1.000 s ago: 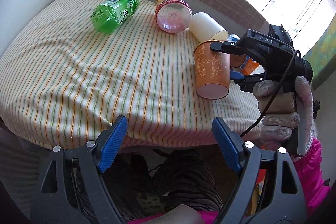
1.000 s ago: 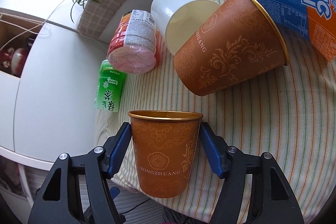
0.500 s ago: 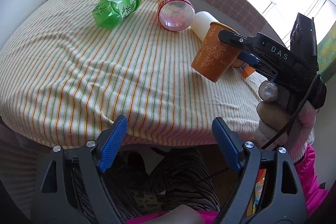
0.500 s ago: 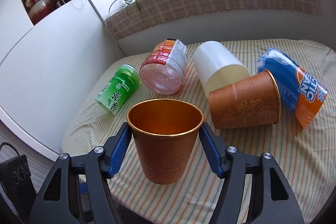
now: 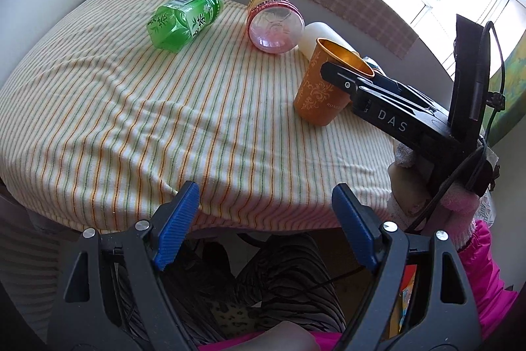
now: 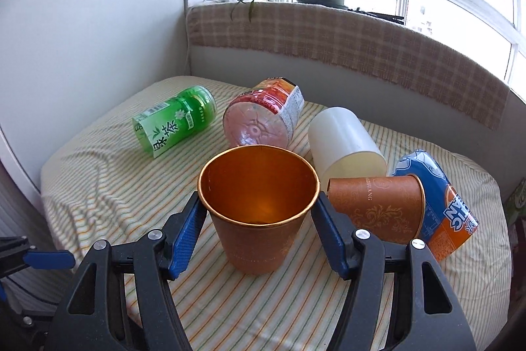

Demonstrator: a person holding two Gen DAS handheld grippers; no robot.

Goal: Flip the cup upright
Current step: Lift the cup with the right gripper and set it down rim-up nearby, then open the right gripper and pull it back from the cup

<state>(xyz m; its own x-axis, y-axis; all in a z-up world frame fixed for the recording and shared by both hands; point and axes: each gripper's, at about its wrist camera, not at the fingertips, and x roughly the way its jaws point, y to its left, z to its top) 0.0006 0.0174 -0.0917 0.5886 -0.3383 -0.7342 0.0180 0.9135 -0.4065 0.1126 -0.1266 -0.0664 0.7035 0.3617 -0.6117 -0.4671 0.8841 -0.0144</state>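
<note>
- Cup [image 6: 259, 213] stands mouth-up between the blue pads of the right gripper [image 6: 258, 227], its base on or just above the striped cloth [image 6: 98, 186]; contact with the cloth cannot be told for sure from either view.
- Step in hand, as I judge it: the turn to upright looks done, and what remains is the set-down and release.
- Right gripper pinches the cup by its upper wall, just under the gold rim, one pad on each side; in the left wrist view its black finger crosses the cup's right flank.
- Next move, in my judgement, calls for the base to sit flat on the cloth before the pads part, then a straight pull back toward the near edge so neither pad drags the rim; the soft, rippled cloth could let a light paper cup tip.
- Left gripper [image 5: 266, 232] hangs at the near edge of the table, pads spread wide with nothing between them.
- Looks of the cup: orange-brown paper with pale scroll ornament and small lettering low on the wall, shiny gold-orange inside, thin gold lip, tapered toward the base, empty.
- Just right of it a second cup [image 6: 374, 209] of the same pattern lies on its side, near a white cup [image 6: 345, 140] and a blue-orange can [image 6: 440, 206]; a green bottle [image 6: 174, 120] and a pink bottle [image 6: 263, 117] lie farther off.
</note>
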